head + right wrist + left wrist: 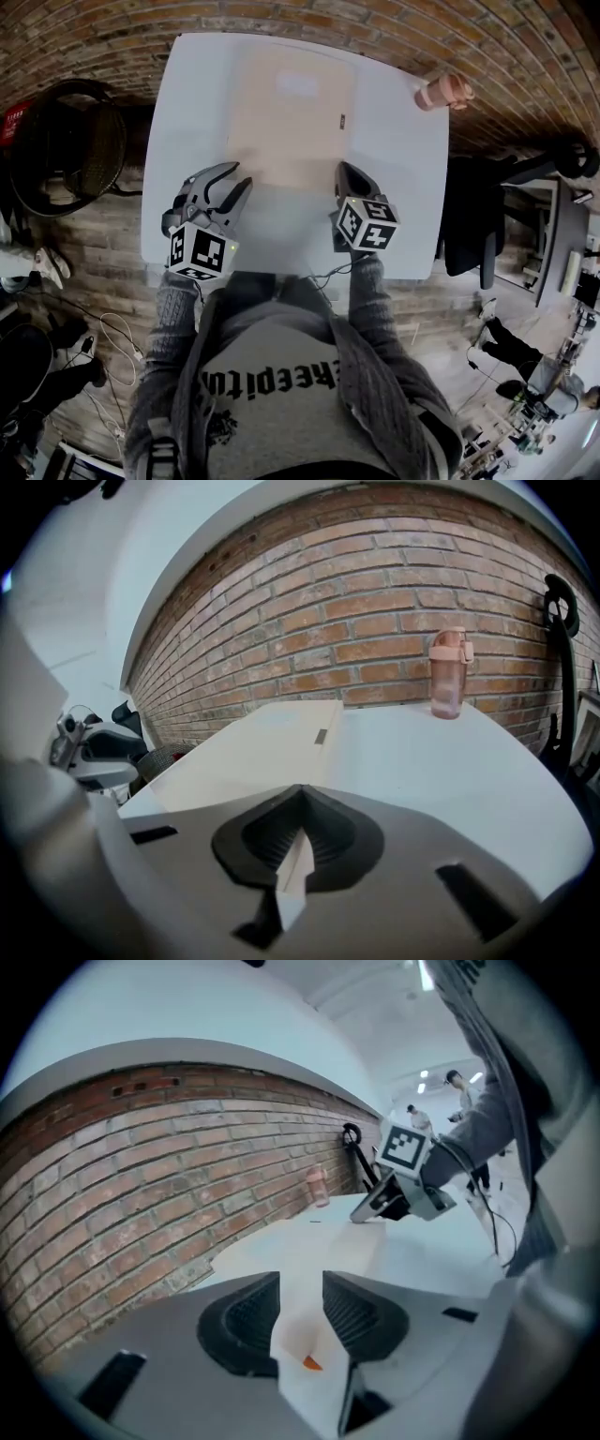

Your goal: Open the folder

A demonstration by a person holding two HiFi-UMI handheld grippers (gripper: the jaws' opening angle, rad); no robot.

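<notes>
Folder (291, 122) is lying flat near the middle of the white table (403, 187), towards the far side. Its cover is resting down, so it is reading as closed from the head view. A white label (298, 84) is showing on its far half, and a small dark mark (342, 120) is sitting close to its right edge. That mark is also appearing in the right gripper view (322, 736). Left gripper (239, 178) is hanging at the folder's near left corner, angled in and down. Its jaws are standing apart (302, 1283), and the gap is showing only the beige folder (356, 1241) and the table beyond. The pads are pressing on nothing; whether a tip is touching the sheet I cannot tell. Right gripper (345, 171) is pointing down at the folder's near right corner, with its jaws sitting together (300, 794). A thin pale sliver is showing in the seam behind the tips. Whether that is folder cover or surface seen through, I cannot tell. From the left gripper view, the right gripper's tip (361, 1215) is resting at the edge of the beige sheet. Pink bottle (442, 92) is standing upright at the table's far right corner, well apart from the folder, in front of the brick wall (328, 602). Person's grey sleeves (366, 300) are reaching in from the near edge.
</notes>
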